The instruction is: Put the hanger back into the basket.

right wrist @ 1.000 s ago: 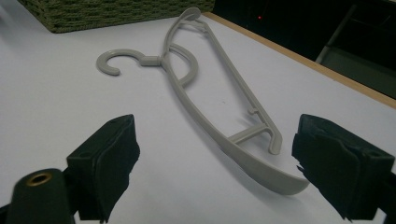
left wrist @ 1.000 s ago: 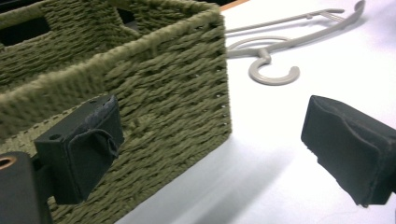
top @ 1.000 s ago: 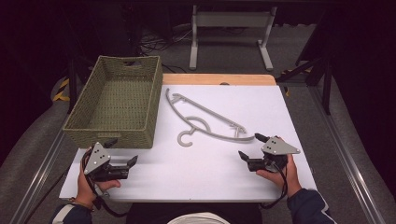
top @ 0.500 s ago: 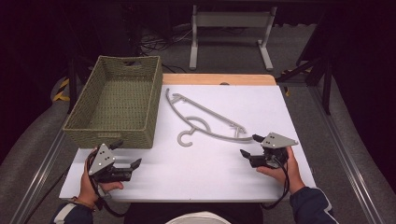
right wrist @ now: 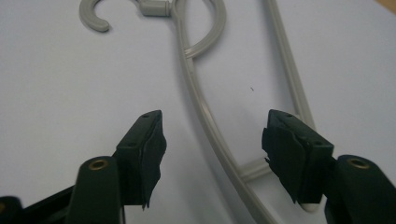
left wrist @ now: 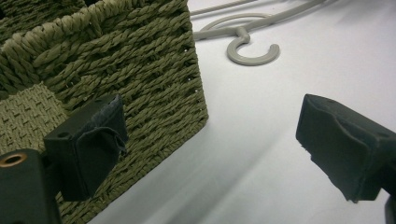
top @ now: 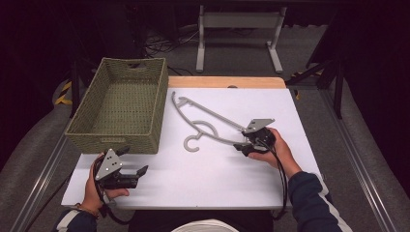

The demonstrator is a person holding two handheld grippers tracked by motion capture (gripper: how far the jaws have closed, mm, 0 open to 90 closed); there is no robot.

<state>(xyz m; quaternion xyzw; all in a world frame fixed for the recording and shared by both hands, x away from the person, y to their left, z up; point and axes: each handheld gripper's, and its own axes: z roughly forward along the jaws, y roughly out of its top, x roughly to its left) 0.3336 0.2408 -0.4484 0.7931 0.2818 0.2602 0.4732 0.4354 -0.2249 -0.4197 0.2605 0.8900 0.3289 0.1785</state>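
Note:
A grey plastic clothes hanger (top: 203, 121) lies flat on the white table top (top: 203, 169), its hook (top: 191, 143) toward the person. My right gripper (top: 240, 145) is open at the hanger's right end; in the right gripper view the hanger's arm (right wrist: 210, 121) runs between the spread jaws, with the hook (right wrist: 95, 11) farther off. My left gripper (top: 131, 162) is open and holds nothing, low at the front left, just before the near corner of a woven green basket (top: 121, 104). The left gripper view shows the basket wall (left wrist: 140, 84) close behind the left jaw and the hanger hook (left wrist: 252, 49) beyond.
The basket sits at the table's left and looks empty. A wooden strip (top: 227, 82) edges the table's far side. Metal stand legs (top: 239, 29) and cables lie on the floor behind. Bare white surface stretches between the two grippers.
My right gripper has moved left and forward onto the hanger's right end. My left gripper has shifted slightly lower and toward the person.

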